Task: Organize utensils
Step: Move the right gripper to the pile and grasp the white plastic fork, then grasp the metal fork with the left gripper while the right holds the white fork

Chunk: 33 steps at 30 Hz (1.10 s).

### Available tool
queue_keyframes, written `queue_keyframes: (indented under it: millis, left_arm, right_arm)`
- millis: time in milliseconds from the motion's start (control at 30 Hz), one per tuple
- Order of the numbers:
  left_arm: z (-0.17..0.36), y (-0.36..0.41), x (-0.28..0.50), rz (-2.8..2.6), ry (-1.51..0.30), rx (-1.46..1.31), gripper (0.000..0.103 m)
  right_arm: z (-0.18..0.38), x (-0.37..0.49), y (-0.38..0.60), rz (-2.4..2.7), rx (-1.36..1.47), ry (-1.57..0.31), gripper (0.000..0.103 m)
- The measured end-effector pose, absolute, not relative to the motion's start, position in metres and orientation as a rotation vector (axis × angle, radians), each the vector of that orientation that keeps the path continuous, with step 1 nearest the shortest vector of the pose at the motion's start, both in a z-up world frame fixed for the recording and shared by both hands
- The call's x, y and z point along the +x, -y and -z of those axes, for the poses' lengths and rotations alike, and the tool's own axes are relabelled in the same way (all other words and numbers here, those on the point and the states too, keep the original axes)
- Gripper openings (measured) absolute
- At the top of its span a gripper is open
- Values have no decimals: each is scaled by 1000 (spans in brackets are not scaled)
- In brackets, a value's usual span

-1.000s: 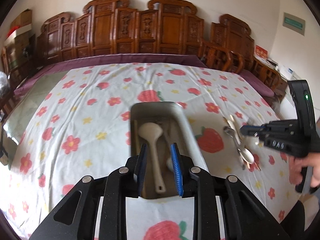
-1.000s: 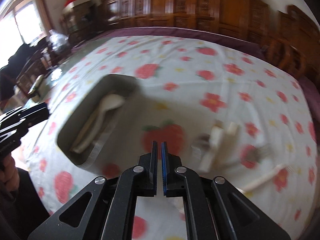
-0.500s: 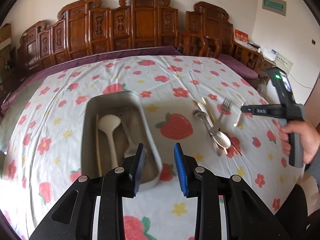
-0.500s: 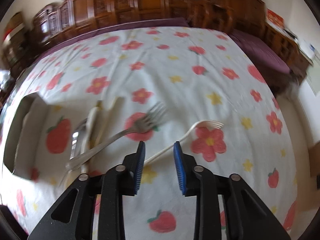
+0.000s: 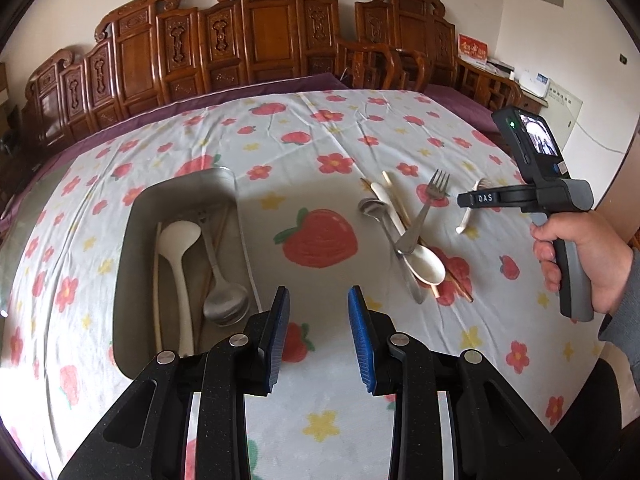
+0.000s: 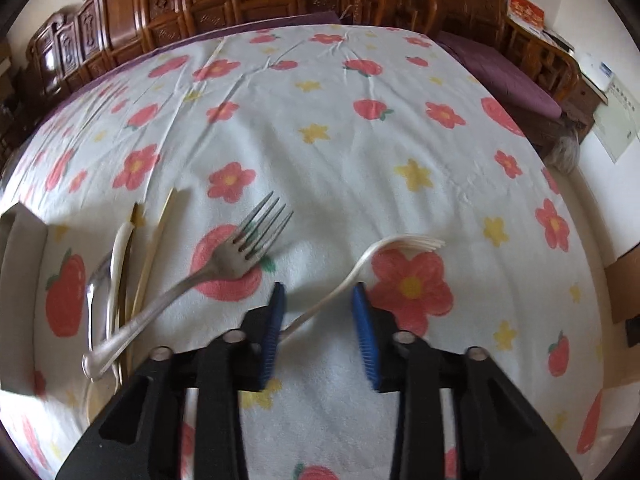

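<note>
A metal tray (image 5: 132, 248) lies on the flowered tablecloth and holds a white ladle (image 5: 178, 256), a metal spoon (image 5: 222, 292) and chopsticks. My left gripper (image 5: 319, 300) is open and empty, just right of the tray. Loose utensils lie to the right: a metal fork (image 5: 424, 212), a white spoon (image 5: 428, 266), a metal spoon (image 5: 374, 210) and chopsticks. My right gripper (image 6: 318, 292) is open, its jaws straddling the handle of a white plastic fork (image 6: 360, 268). The metal fork (image 6: 224, 264) lies to its left. The right gripper (image 5: 466, 199) also shows in the left wrist view, over the white fork.
Carved wooden chairs (image 5: 256, 36) line the far edge of the table. The table's right edge (image 6: 576, 184) drops toward the floor. The tray corner (image 6: 20, 248) shows at the far left of the right wrist view.
My left gripper pulled back and to the right, away from above the tray. My right gripper swung from the tray side to the white fork and opened from shut.
</note>
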<state>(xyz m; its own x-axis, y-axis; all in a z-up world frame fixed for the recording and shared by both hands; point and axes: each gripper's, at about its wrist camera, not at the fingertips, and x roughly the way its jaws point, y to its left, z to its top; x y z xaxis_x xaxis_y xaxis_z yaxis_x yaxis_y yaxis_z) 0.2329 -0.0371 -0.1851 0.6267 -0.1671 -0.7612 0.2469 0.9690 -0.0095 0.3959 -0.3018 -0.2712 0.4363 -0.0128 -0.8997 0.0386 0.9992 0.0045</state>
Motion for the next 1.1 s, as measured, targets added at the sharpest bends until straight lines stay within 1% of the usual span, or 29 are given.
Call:
queue_keyframes:
  millis: [33, 100, 400, 633, 1100]
  left_arm:
    - [185, 39, 234, 234, -866, 101, 29]
    - [185, 47, 237, 232, -874, 117, 29]
    - [182, 104, 246, 285, -865, 211, 29]
    - [198, 152, 266, 349, -891, 281, 29]
    - [229, 201, 329, 372, -964, 371, 29]
  right_arm:
    - [271, 395, 305, 28, 31, -1122, 18]
    - [270, 389, 314, 9, 45, -1134, 4]
    - [255, 340, 351, -59, 79, -1099, 4]
    - [238, 301, 355, -140, 59, -1045, 4]
    - [238, 285, 356, -209, 70, -1034, 4]
